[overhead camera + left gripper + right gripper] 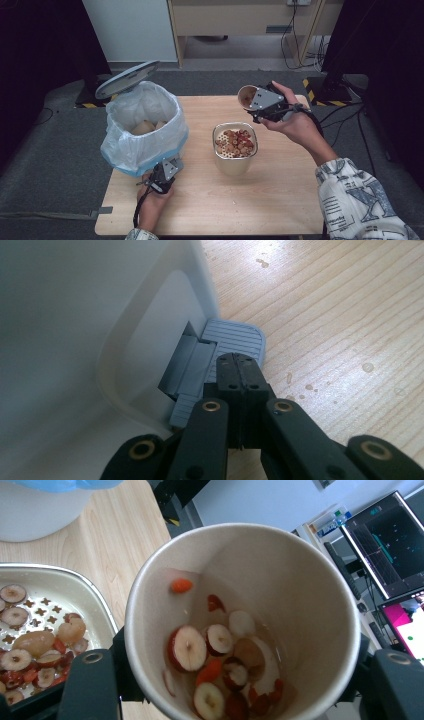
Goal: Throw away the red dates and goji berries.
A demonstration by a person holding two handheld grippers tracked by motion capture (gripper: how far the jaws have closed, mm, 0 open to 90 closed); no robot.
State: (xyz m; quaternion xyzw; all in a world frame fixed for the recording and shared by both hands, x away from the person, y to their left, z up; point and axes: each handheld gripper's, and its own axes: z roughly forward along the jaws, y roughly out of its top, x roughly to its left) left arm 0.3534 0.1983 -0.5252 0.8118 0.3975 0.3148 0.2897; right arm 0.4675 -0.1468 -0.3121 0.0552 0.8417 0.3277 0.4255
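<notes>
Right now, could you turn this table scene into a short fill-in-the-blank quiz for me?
1. The right hand-held gripper holds a tilted paper ____ of sliced dried fruit.
2. The shut left hand-held gripper presses the grey ____ of the white bin.
3. The bin's round grey lid stands ____.
4. The cream perforated strainer holds more ____.

Missing: cup; pedal; open; fruit

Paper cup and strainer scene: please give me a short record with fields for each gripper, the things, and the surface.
left gripper: jaws shut, tips on the grey pedal of the pedal bin
bin lid: raised
right gripper: jaws shut on the paper cup, tilted
cup contents: sliced red dates, some liquid
strainer bowl: holds fruit slices, stands right of the bin
surface: wooden table
</notes>
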